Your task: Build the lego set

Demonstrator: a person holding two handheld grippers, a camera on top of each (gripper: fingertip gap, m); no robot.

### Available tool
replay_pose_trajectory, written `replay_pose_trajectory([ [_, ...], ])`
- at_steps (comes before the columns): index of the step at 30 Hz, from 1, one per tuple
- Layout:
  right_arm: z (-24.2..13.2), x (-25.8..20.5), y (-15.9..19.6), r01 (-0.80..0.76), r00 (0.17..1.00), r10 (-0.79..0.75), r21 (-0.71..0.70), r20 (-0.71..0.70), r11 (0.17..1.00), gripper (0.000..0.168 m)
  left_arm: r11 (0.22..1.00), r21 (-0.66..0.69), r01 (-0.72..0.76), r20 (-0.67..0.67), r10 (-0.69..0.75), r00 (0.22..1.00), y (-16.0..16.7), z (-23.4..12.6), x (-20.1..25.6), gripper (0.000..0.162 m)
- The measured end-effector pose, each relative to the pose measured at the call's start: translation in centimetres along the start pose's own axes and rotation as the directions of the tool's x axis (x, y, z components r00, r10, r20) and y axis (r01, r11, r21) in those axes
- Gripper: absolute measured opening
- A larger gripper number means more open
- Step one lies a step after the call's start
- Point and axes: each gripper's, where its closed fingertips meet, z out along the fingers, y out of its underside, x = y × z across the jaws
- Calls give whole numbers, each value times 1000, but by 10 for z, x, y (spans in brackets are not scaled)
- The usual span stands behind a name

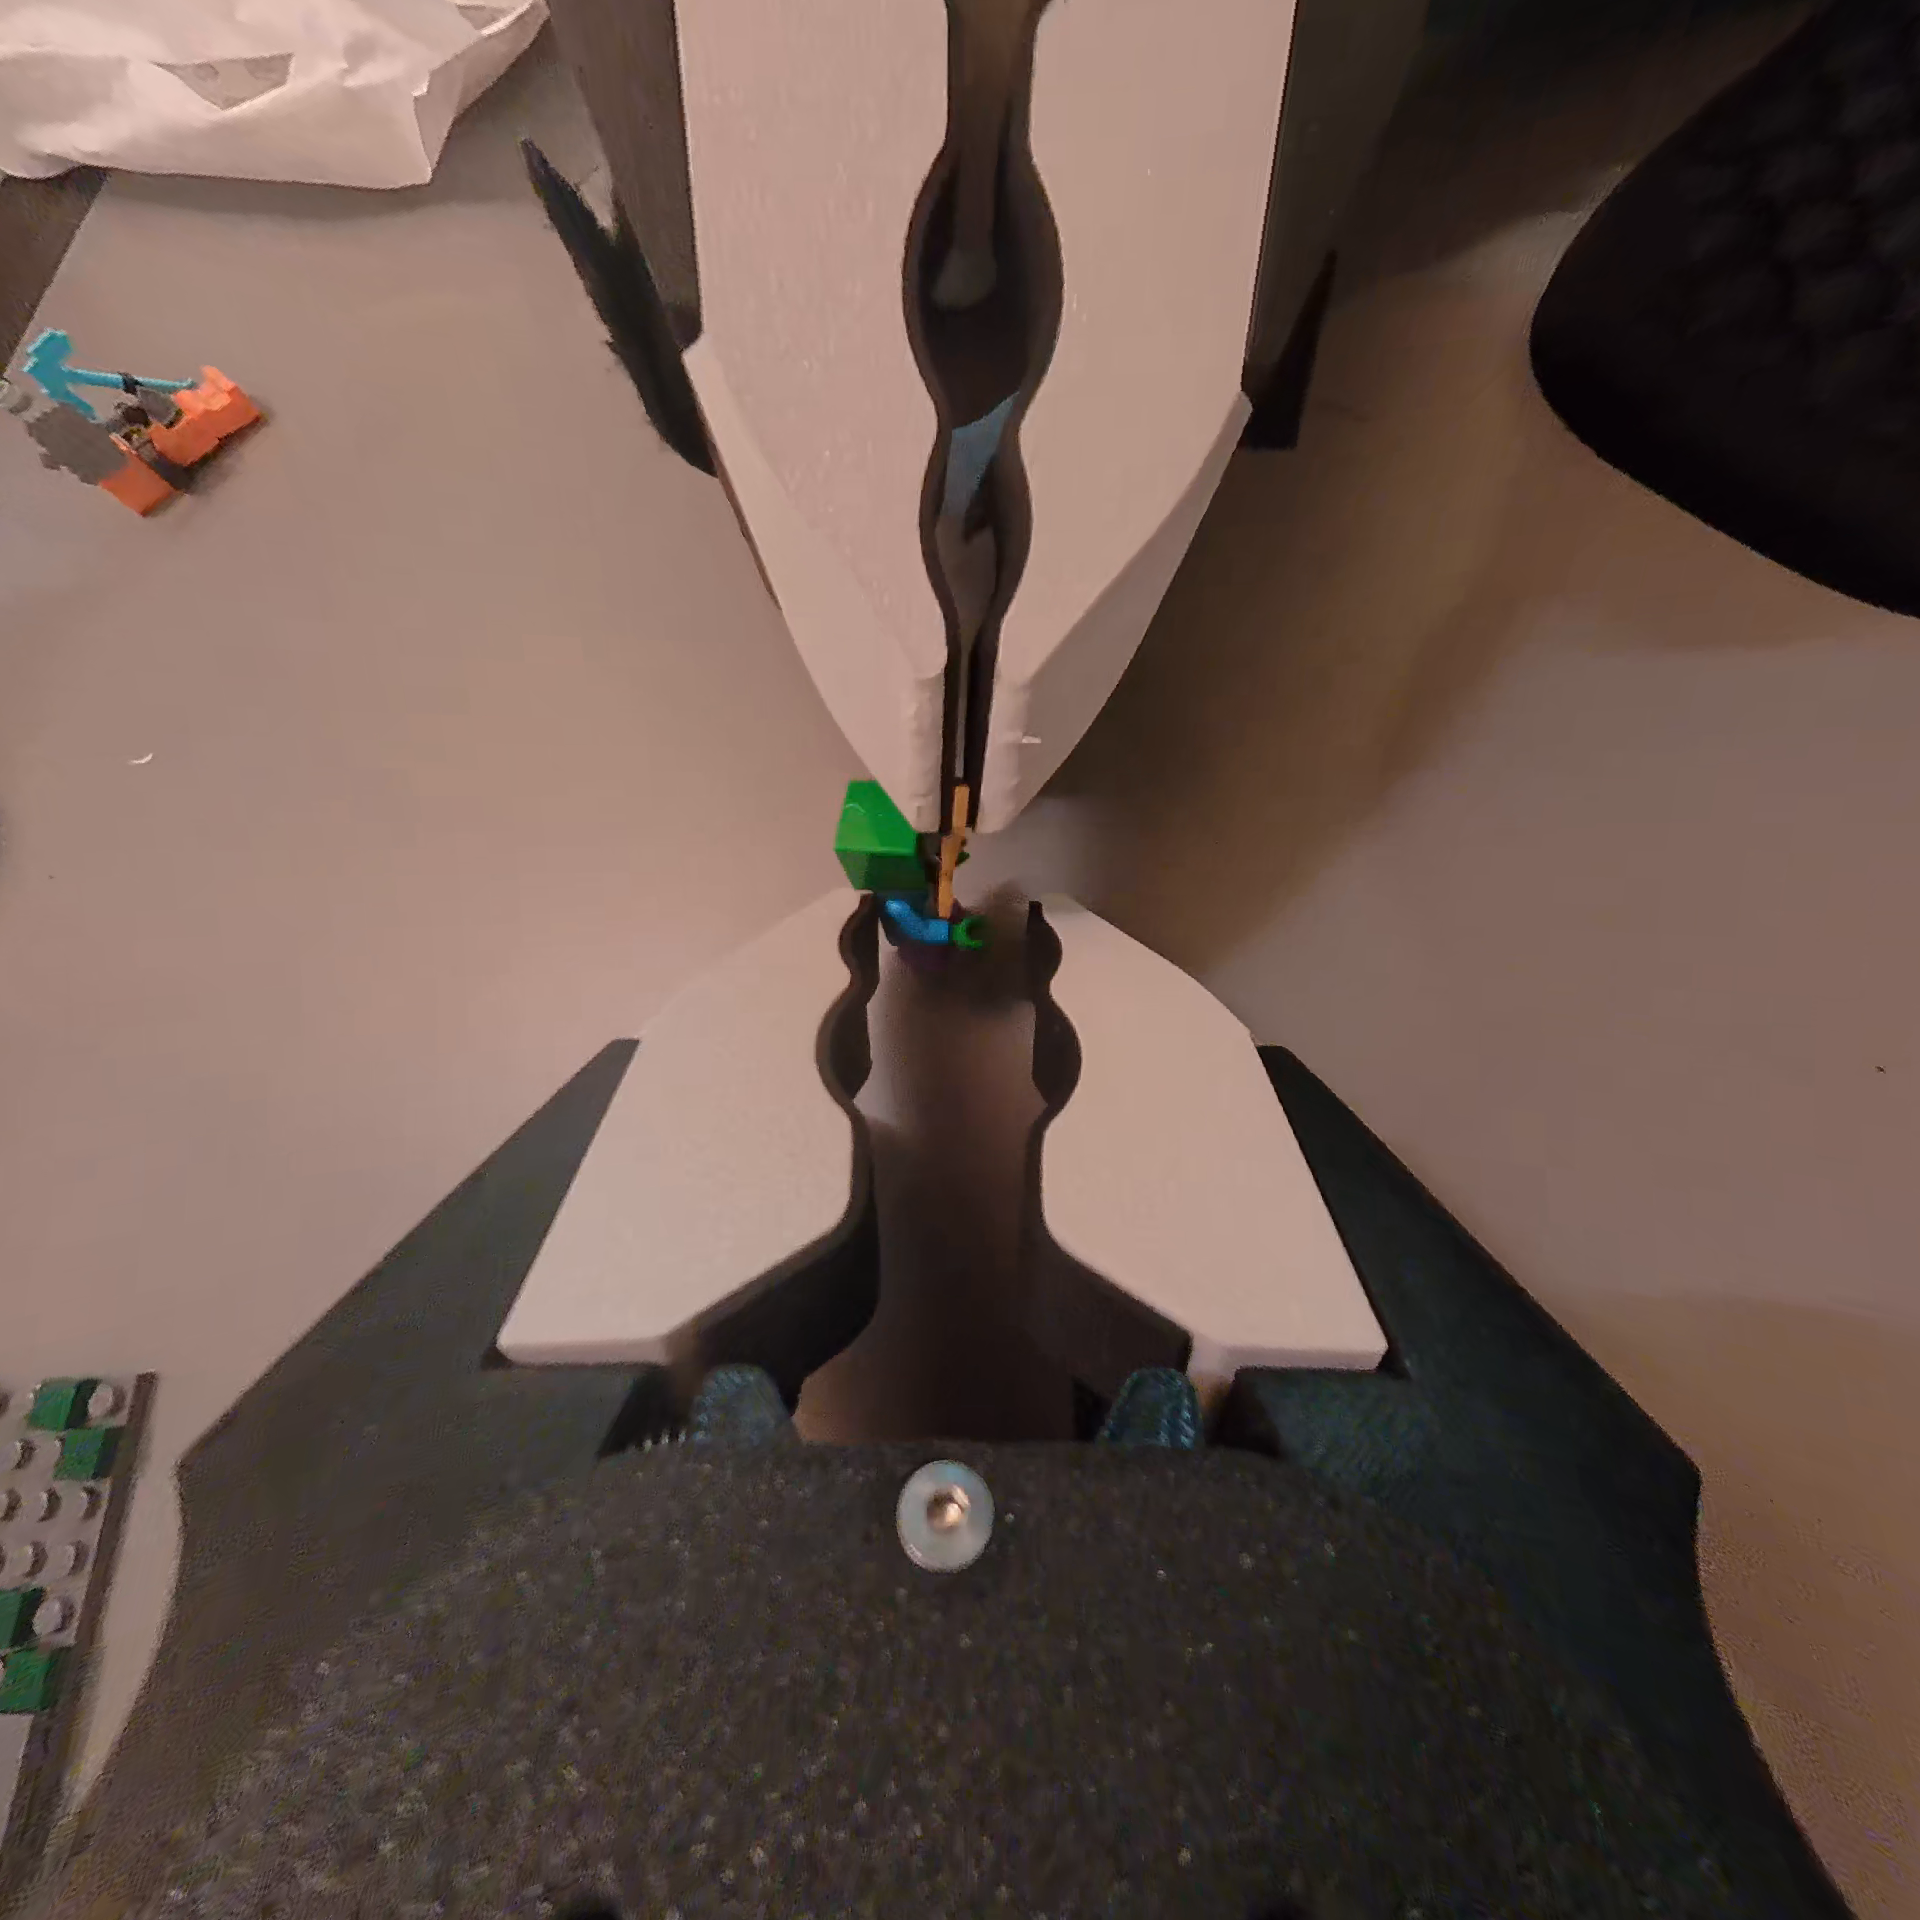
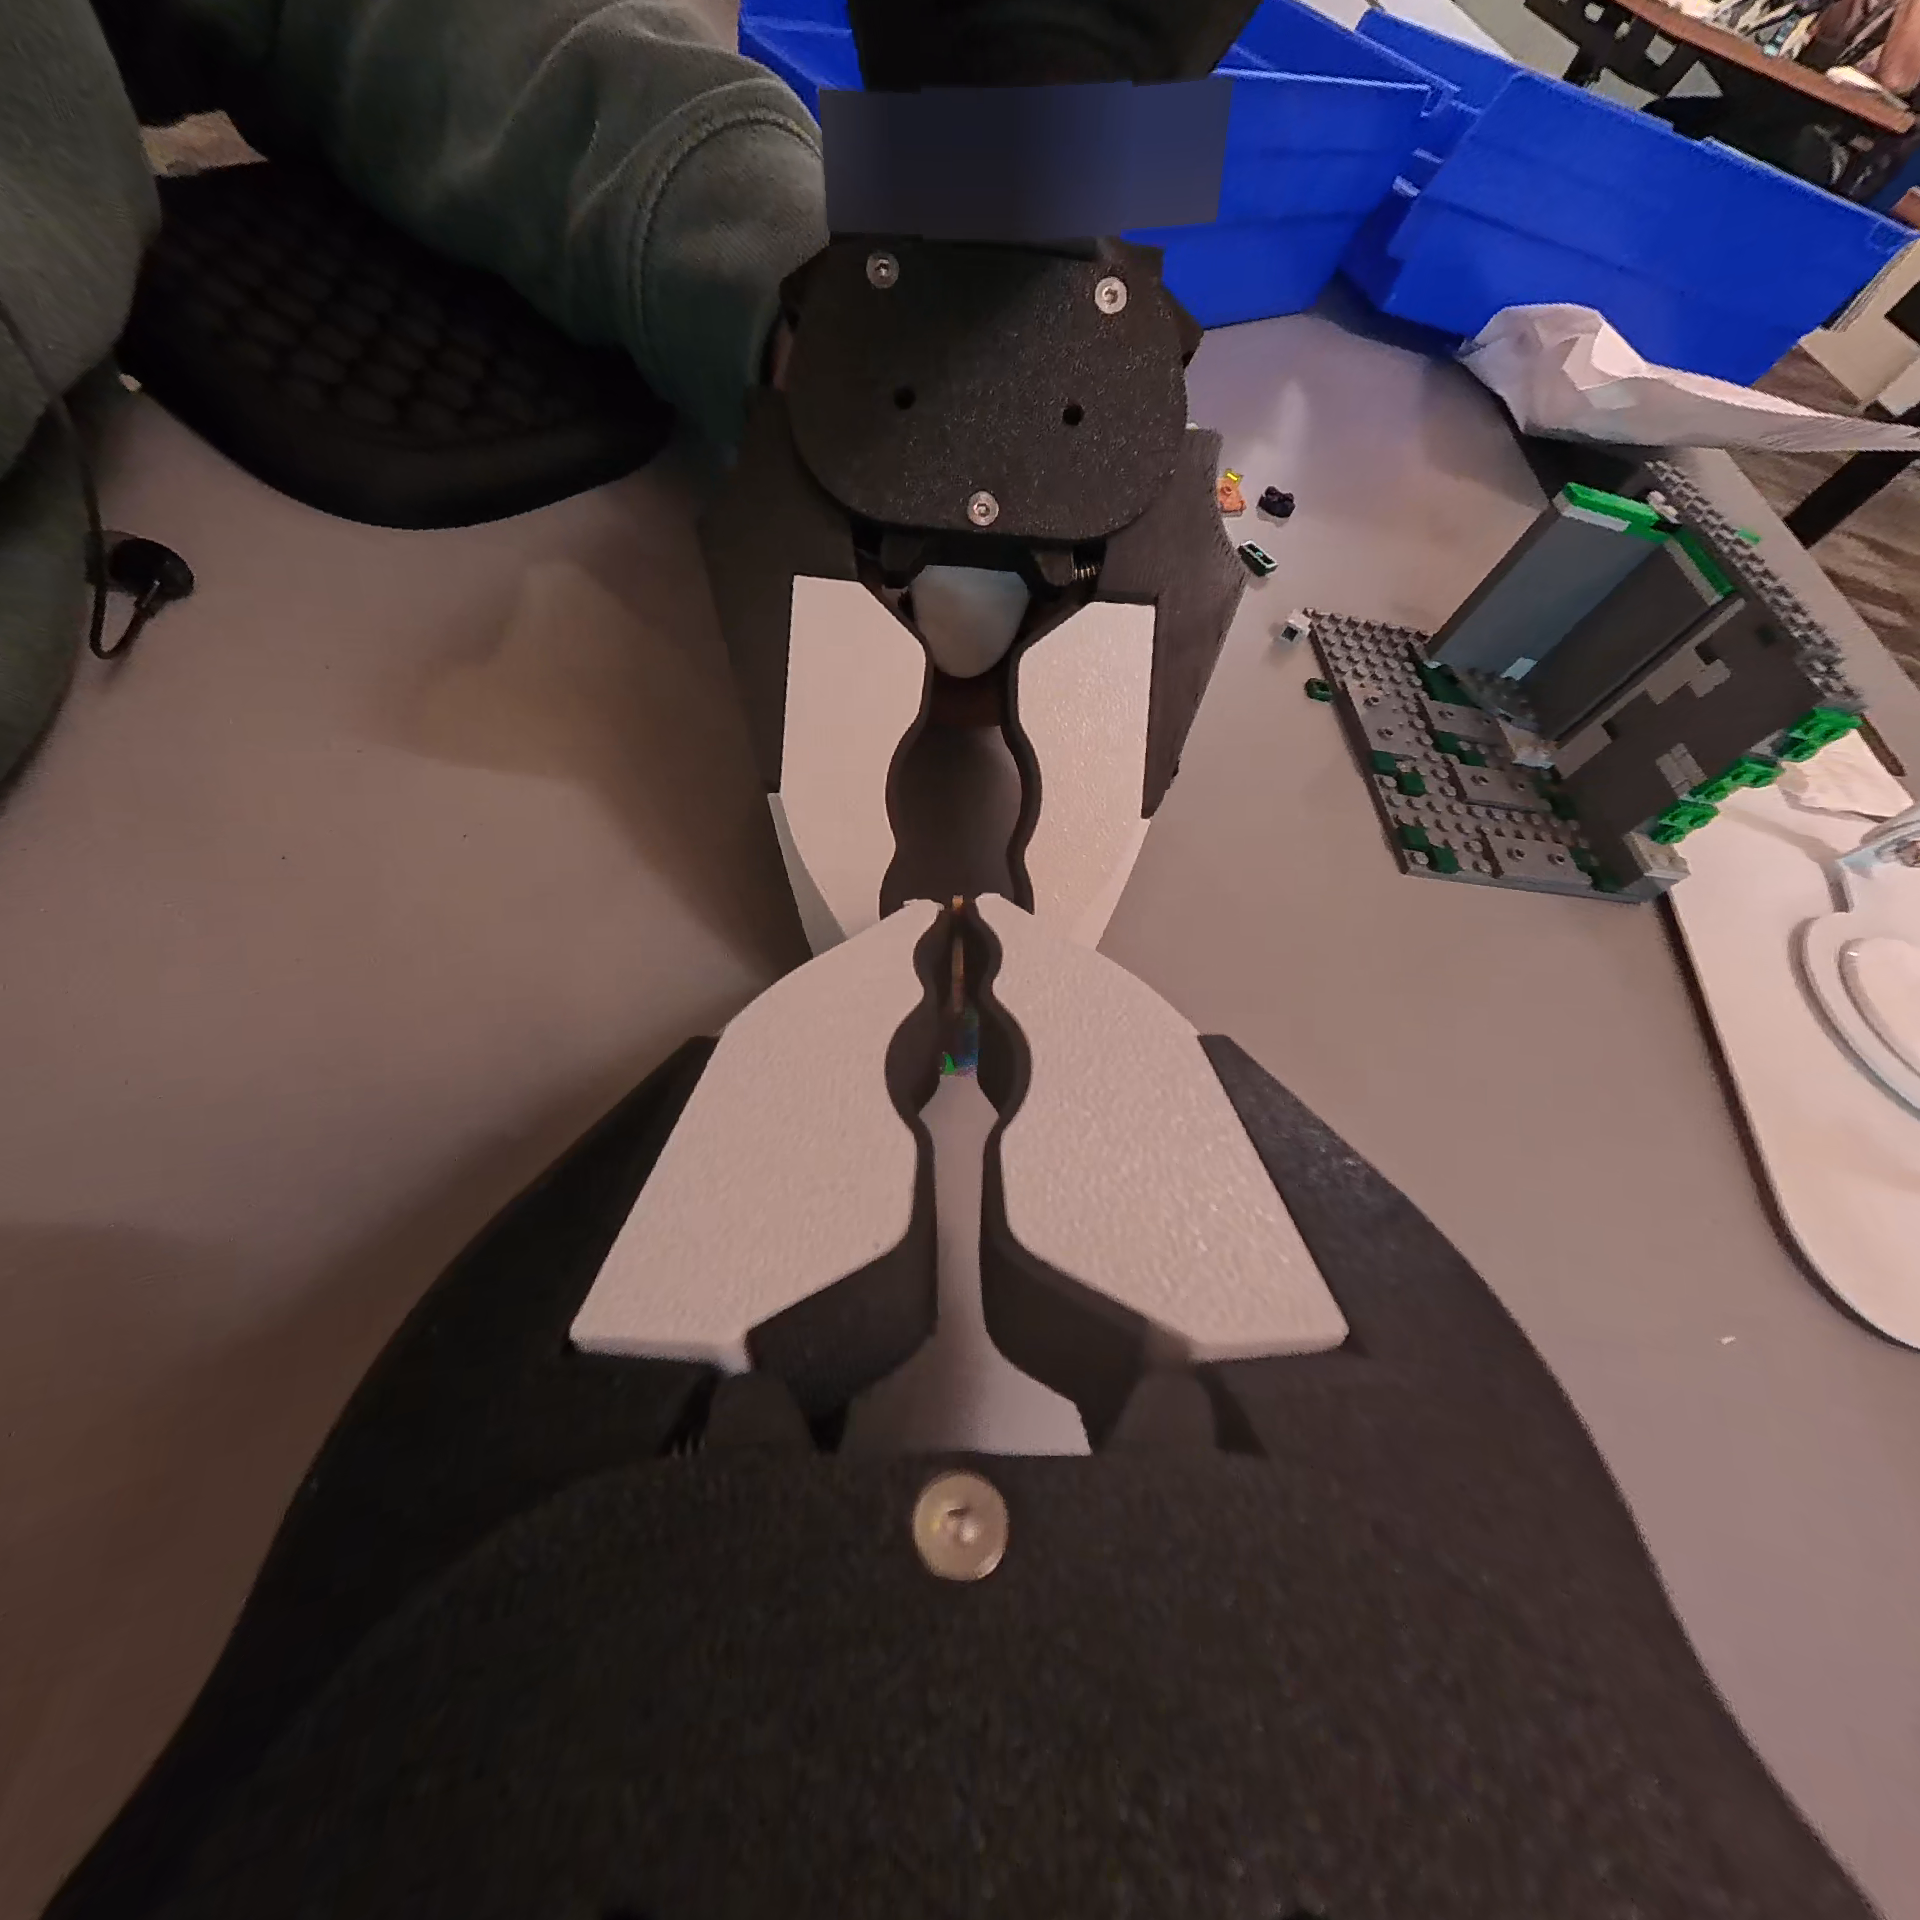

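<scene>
A small minifigure (image 1: pixel 902 868) with a green head, blue arm and green hand hangs above the grey table (image 1: pixel 416 831), its legs between the tips of my left gripper (image 1: pixel 951 920), which is shut on it. My right gripper (image 1: pixel 961 810) comes in from the opposite side, tip to tip. It is shut on a thin gold piece (image 1: pixel 954 847) held against the figure's hand. In the right wrist view, my right gripper (image 2: pixel 961 914) pinches the gold piece (image 2: pixel 957 940), with the left gripper (image 2: pixel 961 883) facing it. The figure (image 2: pixel 958 1062) barely shows through the gap.
An orange build with a light blue tool (image 1: pixel 156 426) and a white paper bag (image 1: pixel 239 83) lie at the far left. A grey and green build on a baseplate (image 2: pixel 1590 727), loose pieces (image 2: pixel 1268 509), blue bins (image 2: pixel 1558 208) and a white board (image 2: pixel 1818 1091) lie right. A sleeve (image 2: pixel 520 156) holds the left gripper. Tip to tip, the grippers are about 4 cm apart.
</scene>
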Motion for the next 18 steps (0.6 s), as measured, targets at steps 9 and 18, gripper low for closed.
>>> replay_pose_trajectory([
  [9, 0, -3, -2, -39, 999, 38, 9, 28, 999, 1, 1000, -4, 3, 1, -3, 1000, 1, 0, 0, 27],
  [18, 3, -6, -1, -44, 999, 44, -21, 31, 999, 1, 1000, 2, 7, 1, -7, 1000, 2, -2, -1, 28],
])
